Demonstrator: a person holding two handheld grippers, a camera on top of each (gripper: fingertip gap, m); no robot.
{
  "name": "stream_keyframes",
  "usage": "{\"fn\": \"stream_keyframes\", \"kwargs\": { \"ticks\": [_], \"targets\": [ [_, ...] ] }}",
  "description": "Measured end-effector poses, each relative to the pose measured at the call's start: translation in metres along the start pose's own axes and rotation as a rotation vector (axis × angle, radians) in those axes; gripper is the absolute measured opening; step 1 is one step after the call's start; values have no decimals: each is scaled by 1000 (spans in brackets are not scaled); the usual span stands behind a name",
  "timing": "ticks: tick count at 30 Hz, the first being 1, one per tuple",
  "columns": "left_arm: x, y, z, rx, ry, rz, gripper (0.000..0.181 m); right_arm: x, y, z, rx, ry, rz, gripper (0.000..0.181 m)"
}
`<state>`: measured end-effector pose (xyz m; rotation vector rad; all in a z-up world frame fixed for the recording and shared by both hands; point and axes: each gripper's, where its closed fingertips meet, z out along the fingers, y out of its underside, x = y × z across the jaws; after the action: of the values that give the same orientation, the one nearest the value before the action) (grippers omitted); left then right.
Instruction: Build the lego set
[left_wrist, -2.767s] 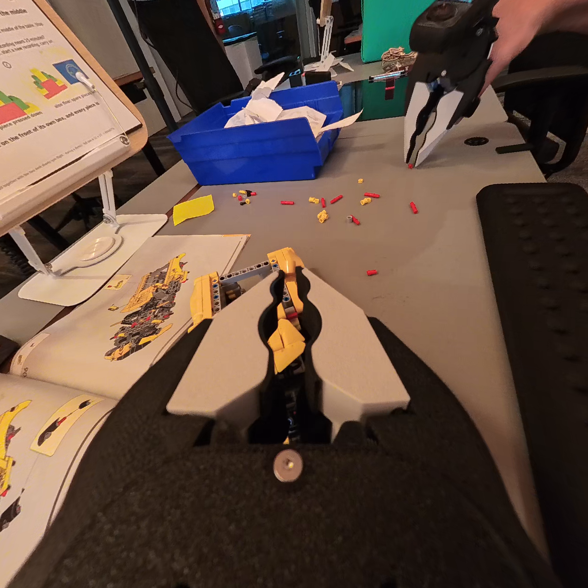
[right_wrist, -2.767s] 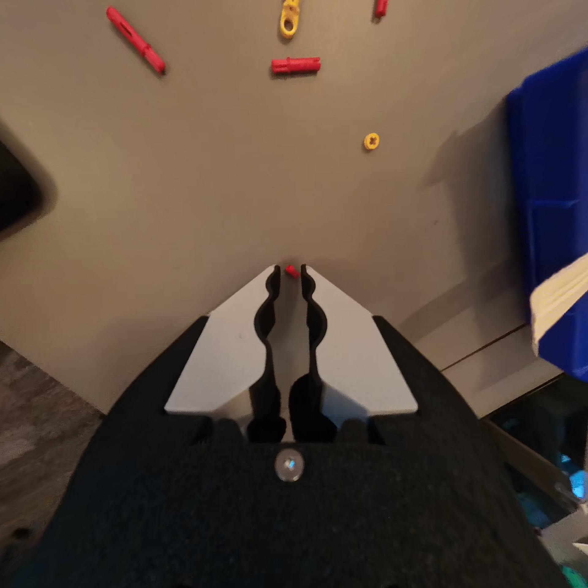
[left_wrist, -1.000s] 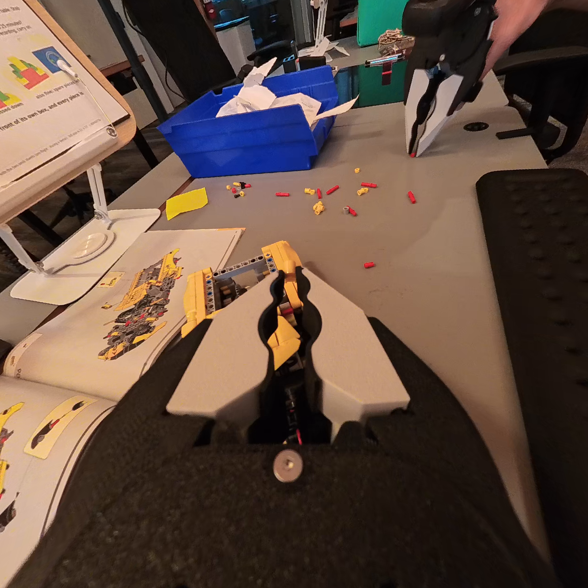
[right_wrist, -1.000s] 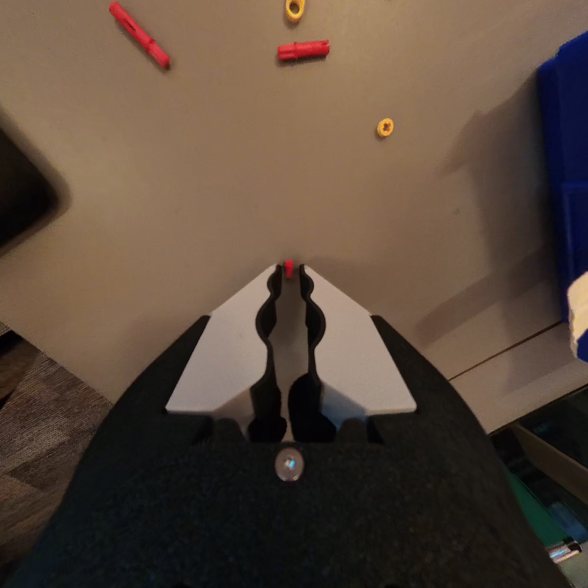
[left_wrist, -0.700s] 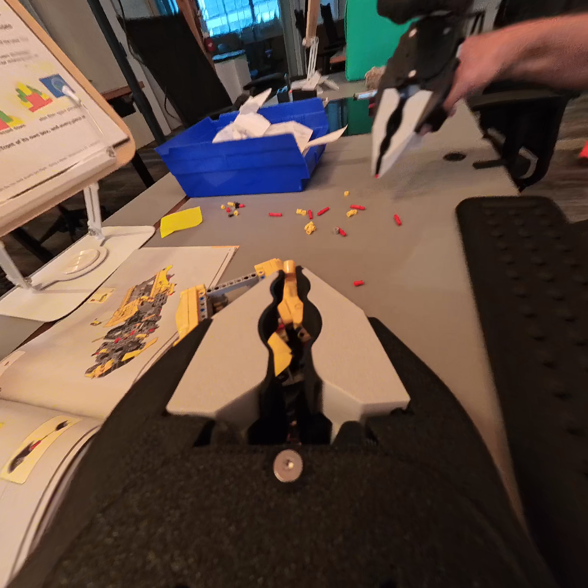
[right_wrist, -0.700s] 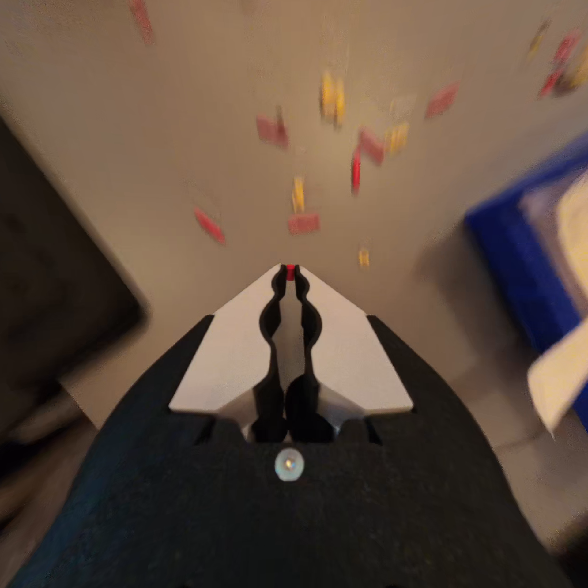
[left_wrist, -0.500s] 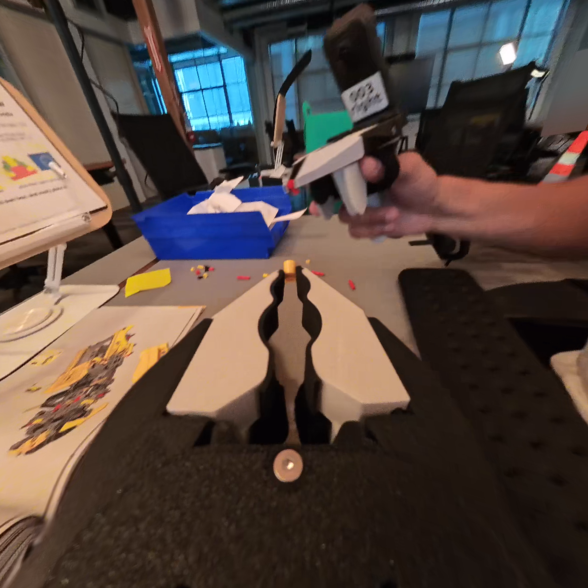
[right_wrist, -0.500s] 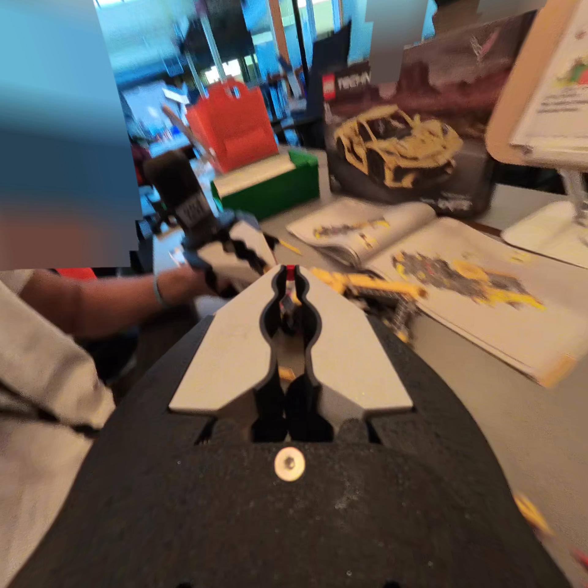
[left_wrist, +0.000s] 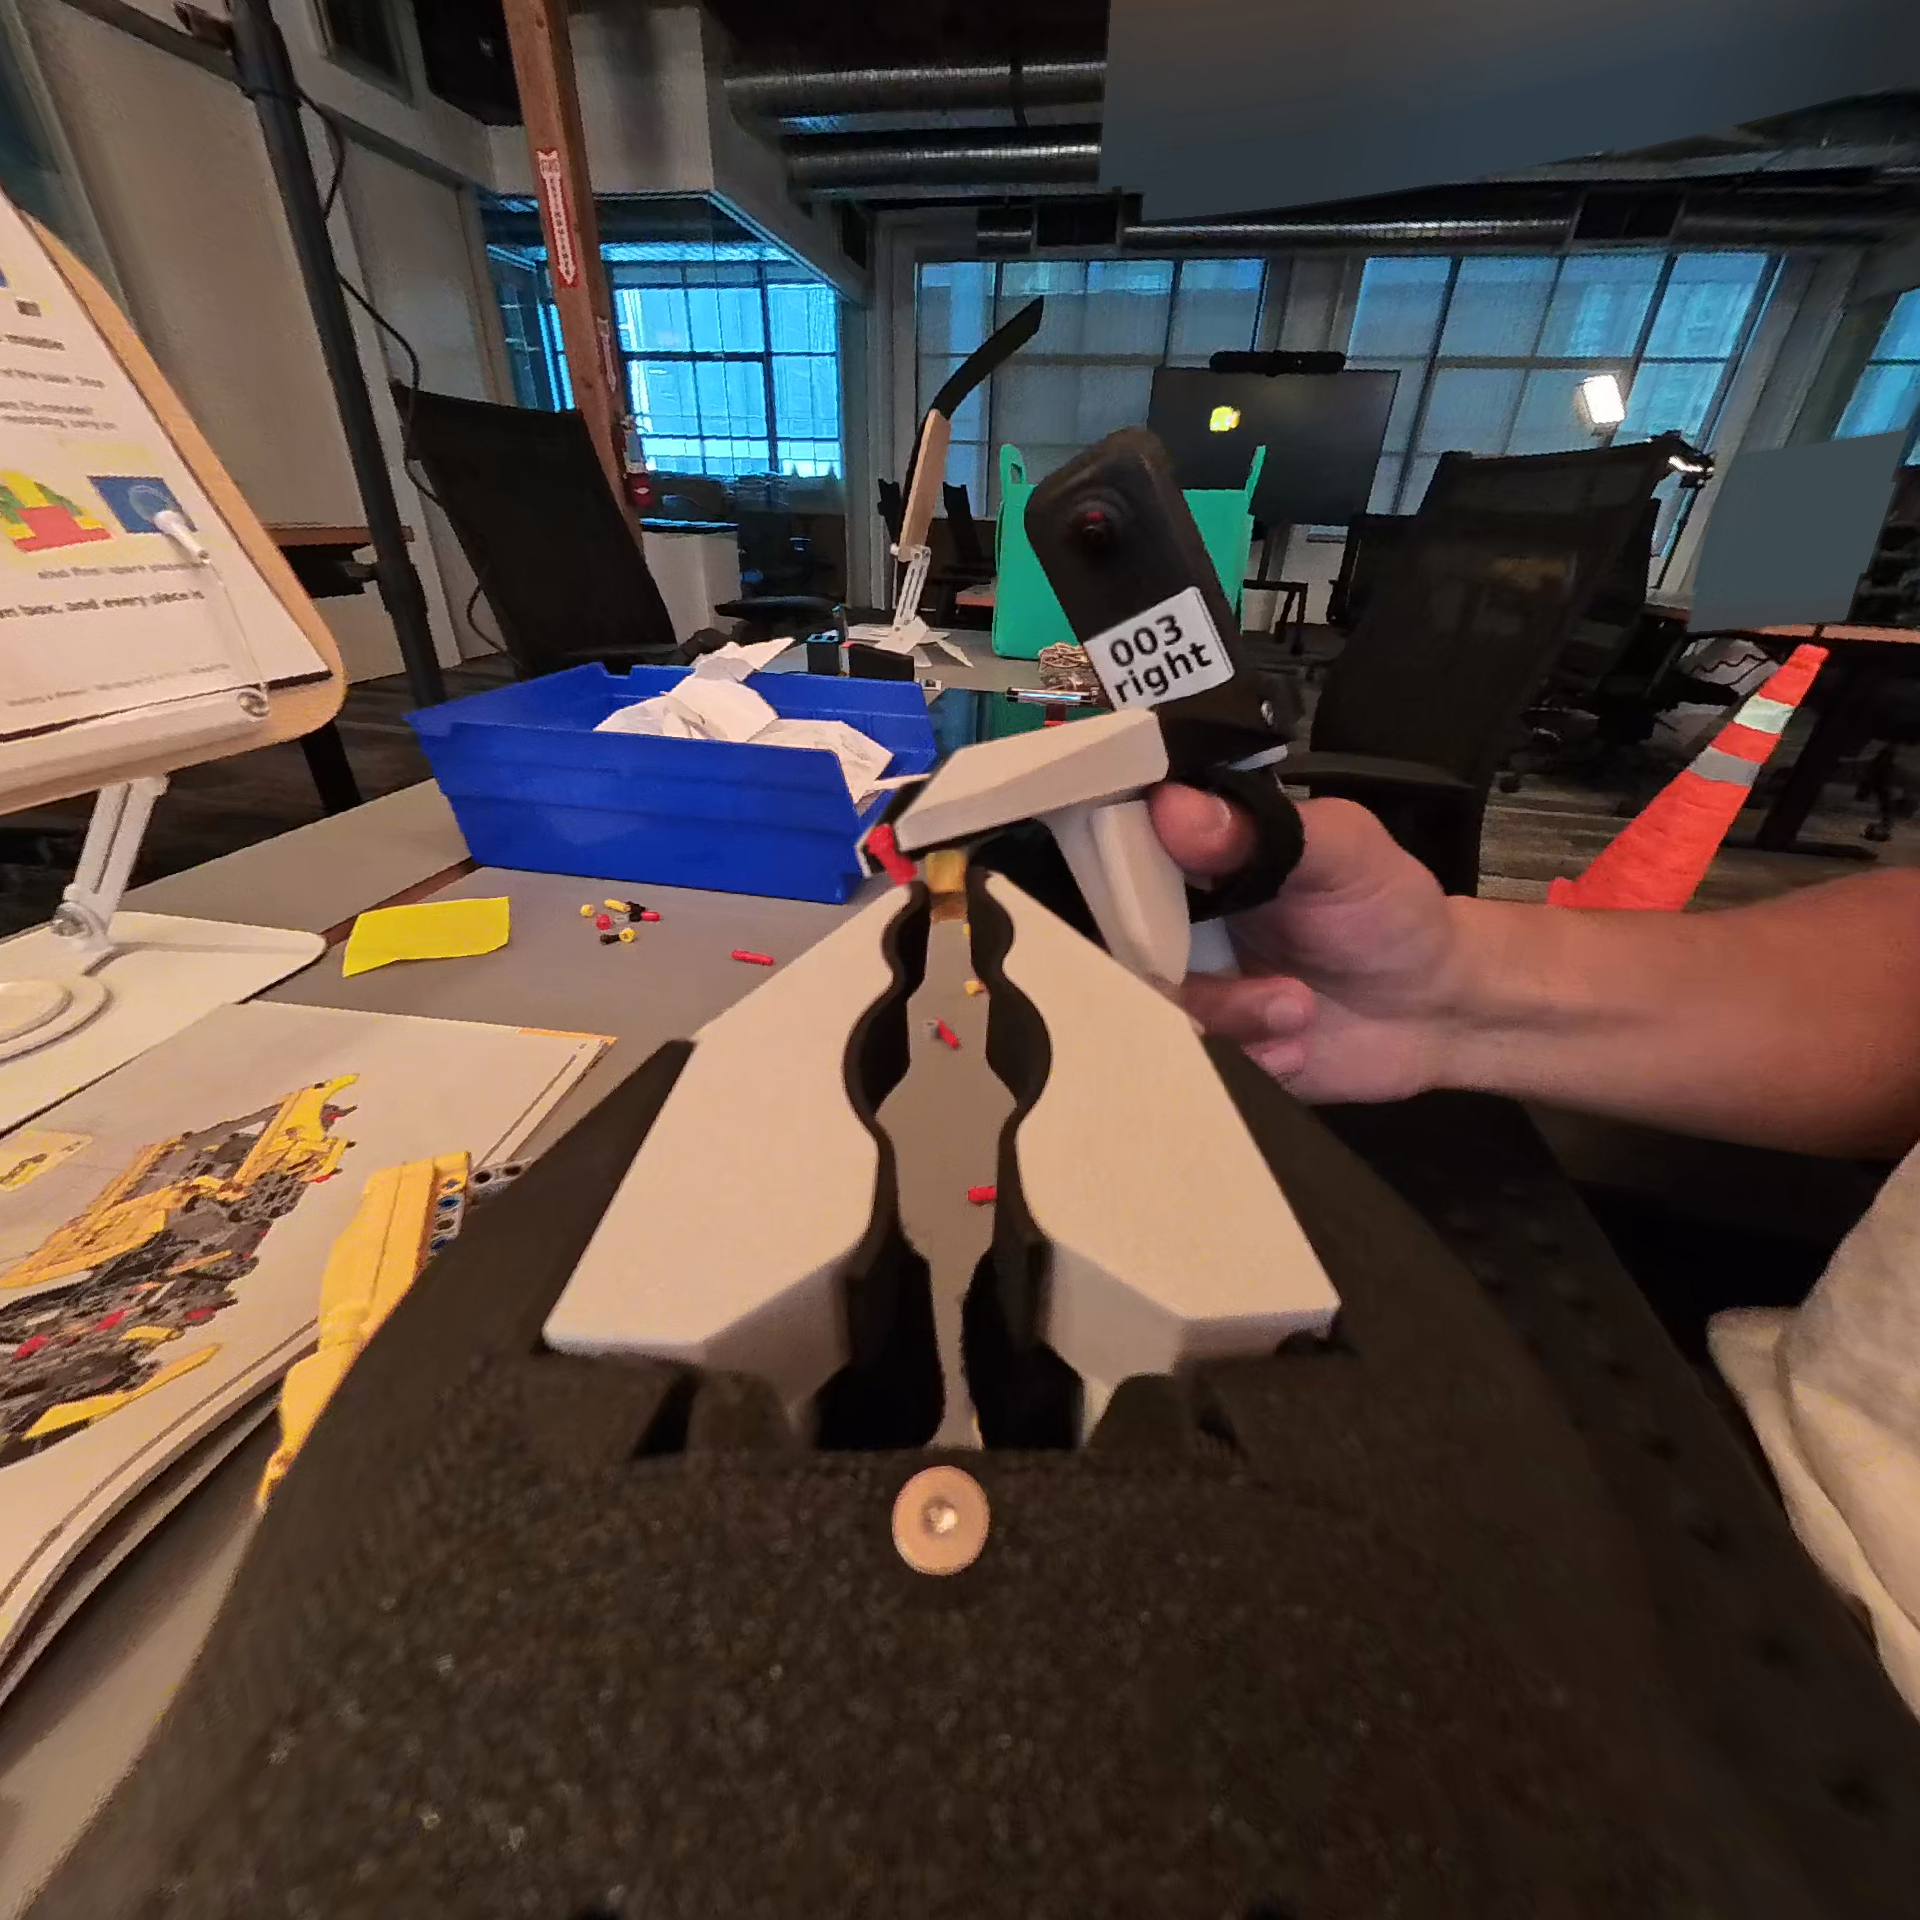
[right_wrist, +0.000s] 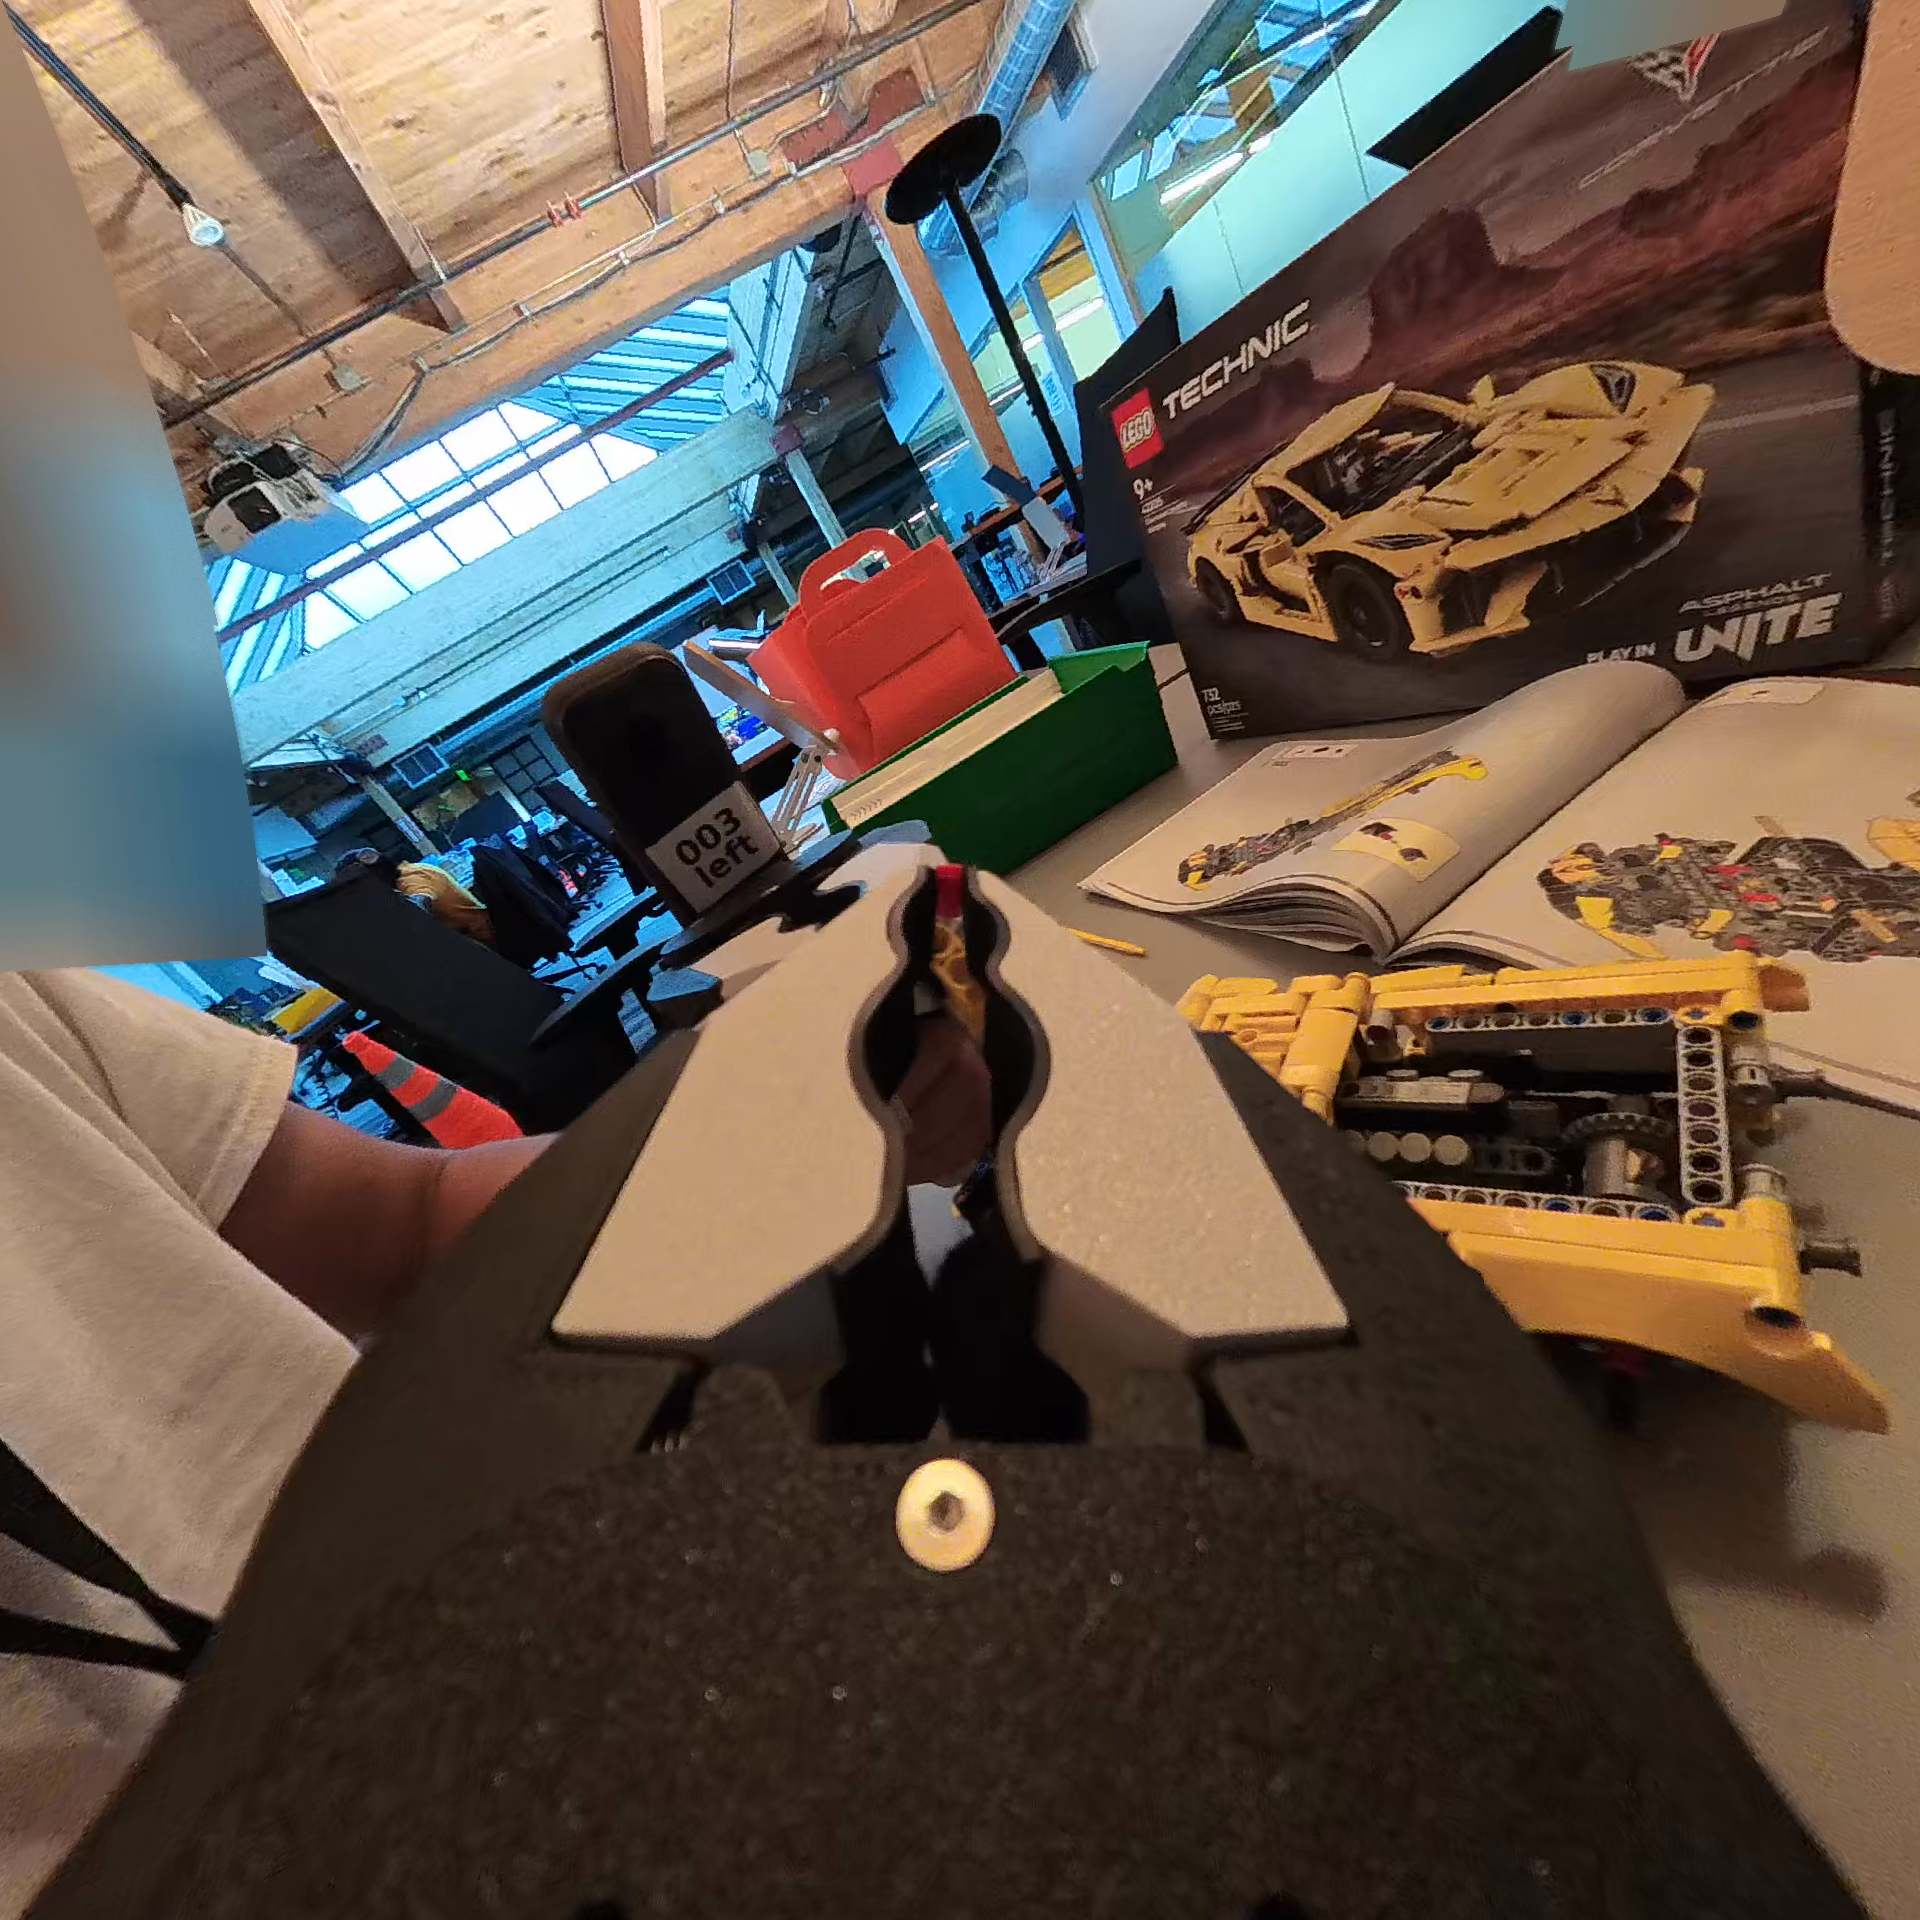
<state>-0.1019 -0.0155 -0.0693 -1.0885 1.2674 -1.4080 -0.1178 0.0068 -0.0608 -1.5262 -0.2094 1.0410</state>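
My left gripper (left_wrist: 943, 900) is shut on a small yellow piece (left_wrist: 947, 896) at its tips and holds it up above the table. My right gripper (right_wrist: 948, 883) is shut on a short red pin (right_wrist: 948, 883). In the left wrist view the right gripper (left_wrist: 885, 844) comes in from the right, its red pin (left_wrist: 879, 848) just left of and above the yellow piece. In the right wrist view the yellow piece (right_wrist: 956, 971) shows between my fingers, right behind the pin. The part-built yellow car model (right_wrist: 1558, 1132) lies on the table to the right, free of both grippers.
A blue bin (left_wrist: 665, 800) of crumpled paper stands at the back, with loose red and yellow pieces (left_wrist: 623, 920) in front of it. An open instruction booklet (left_wrist: 208, 1174), a document stand (left_wrist: 135, 623), a black mat (left_wrist: 1558, 1309), the set's box (right_wrist: 1507, 436) and a green bin (right_wrist: 1039, 769) surround the work area. Left and right tips are no more than a few centimetres apart. Both grippers' tips are roughly 15 centimetres from the part-built yellow car model (right_wrist: 1558, 1132).
My right gripper shut on the red pin on the table, lifted it and swung over to the left gripper. My left gripper rose off the car model with the small yellow piece.
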Motion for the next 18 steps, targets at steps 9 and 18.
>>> {"fn": "stream_keyframes", "kwargs": {
  "ticks": [9, 18],
  "targets": [
    [-2, -5, -4, 14, -13, 9, 7, 2, -3, -6, 11, 20, 0, 4],
    [-3, -8, -6, 28, -20, 12, 7, 4, -2, -7, 27, 10, 7, 4]
  ]
}}
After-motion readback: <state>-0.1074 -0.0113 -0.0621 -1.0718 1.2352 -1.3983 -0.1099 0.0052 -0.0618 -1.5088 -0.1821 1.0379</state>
